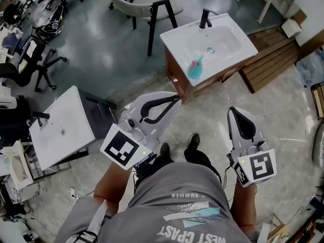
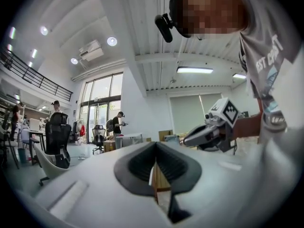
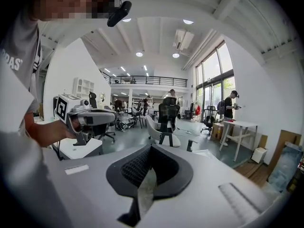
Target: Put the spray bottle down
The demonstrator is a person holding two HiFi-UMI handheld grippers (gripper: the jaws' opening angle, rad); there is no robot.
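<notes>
spray bottle (image 1: 195, 69): teal, lying in the white sink (image 1: 174, 38) basin, near its front rim, tap (image 1: 204, 19) at the far side | left gripper (image 1: 174, 99): fingers together, nothing between them, well apart from the bottle | right gripper (image 1: 237, 113): fingers together, empty, also well clear of the sink
</notes>
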